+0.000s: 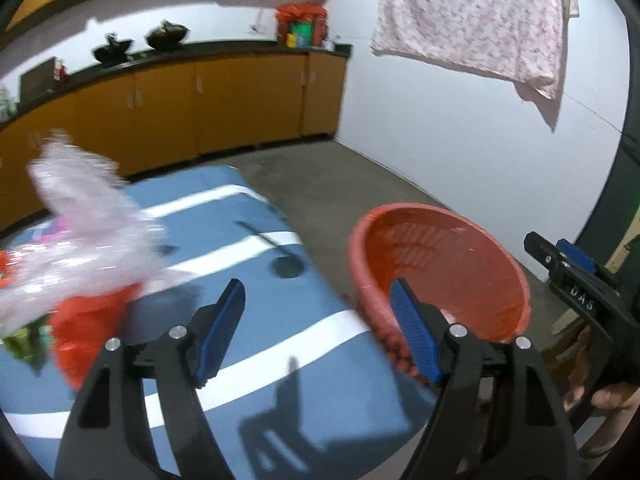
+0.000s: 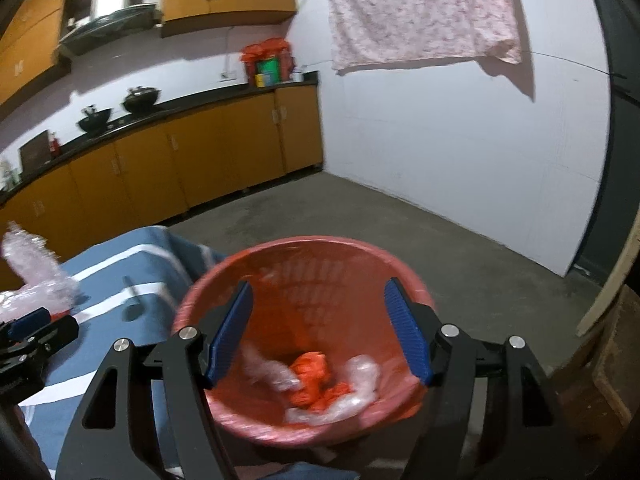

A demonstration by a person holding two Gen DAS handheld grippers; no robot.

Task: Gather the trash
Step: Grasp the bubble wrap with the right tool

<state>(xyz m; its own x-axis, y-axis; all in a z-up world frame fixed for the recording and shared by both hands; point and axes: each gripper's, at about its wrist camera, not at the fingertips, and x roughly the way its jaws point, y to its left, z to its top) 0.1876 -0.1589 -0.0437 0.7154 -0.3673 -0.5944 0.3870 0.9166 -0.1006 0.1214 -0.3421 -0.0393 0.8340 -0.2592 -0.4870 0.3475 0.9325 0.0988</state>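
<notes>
blue-padded right gripper (image 2: 318,330) hangs spread and empty over the red slatted plastic basket (image 2: 224,292), which already holds crumpled clear and orange wrappers (image 2: 320,384). left gripper (image 1: 318,330) is spread too, holding nothing, over the blue white-striped cloth (image 1: 256,320). further left lies more trash, a clear crinkly plastic bag (image 1: 84,236) on a red wrapper (image 1: 92,332). next i'd swing left, pinch the bag's bunched middle, and lift slowly. beyond stand orange cabinets (image 1: 224,104).
</notes>
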